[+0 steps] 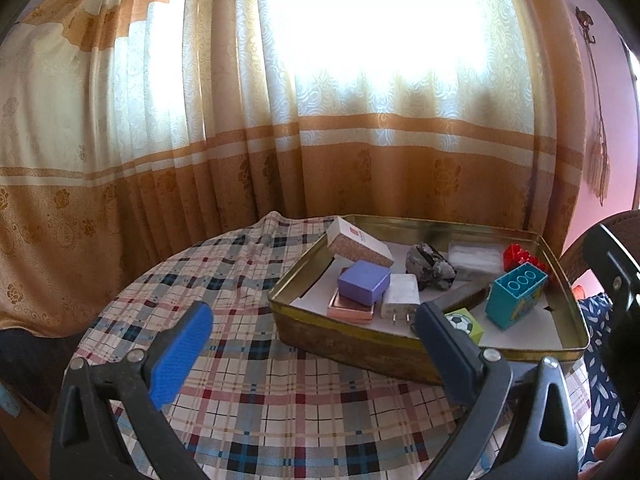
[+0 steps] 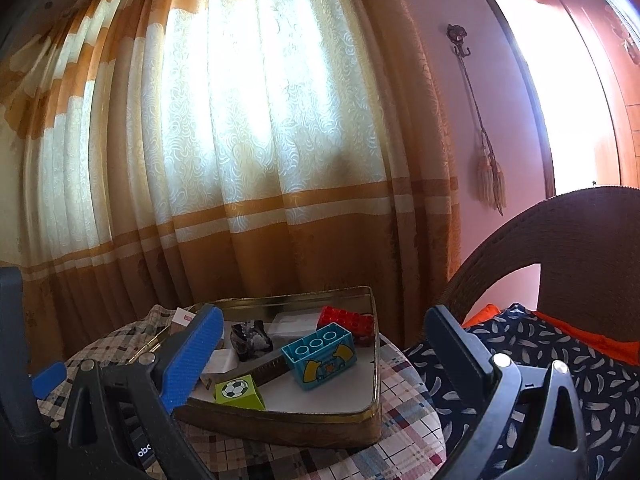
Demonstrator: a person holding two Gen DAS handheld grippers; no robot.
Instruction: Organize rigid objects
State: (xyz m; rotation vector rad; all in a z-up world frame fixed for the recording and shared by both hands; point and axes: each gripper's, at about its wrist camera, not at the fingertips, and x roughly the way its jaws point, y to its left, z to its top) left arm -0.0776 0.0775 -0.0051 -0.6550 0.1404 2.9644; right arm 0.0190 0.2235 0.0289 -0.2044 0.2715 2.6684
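A gold metal tin (image 1: 340,340) sits on the plaid round table (image 1: 240,360). It holds a purple box (image 1: 363,282), a white charger (image 1: 401,295), a patterned box (image 1: 358,244), a dark rock (image 1: 430,266), a teal brick (image 1: 516,294), a red brick (image 1: 520,256) and a green football cube (image 1: 466,322). My left gripper (image 1: 312,328) is open and empty, in front of the tin's near wall. My right gripper (image 2: 328,340) is open and empty, held above the tin (image 2: 320,420); the teal brick (image 2: 320,360) and green cube (image 2: 238,392) lie below it.
An orange-and-cream curtain (image 1: 280,140) hangs right behind the table. A wicker chair (image 2: 560,232) with a dark patterned cushion (image 2: 560,360) stands to the right of the table. A tassel (image 2: 490,176) hangs on the pink wall.
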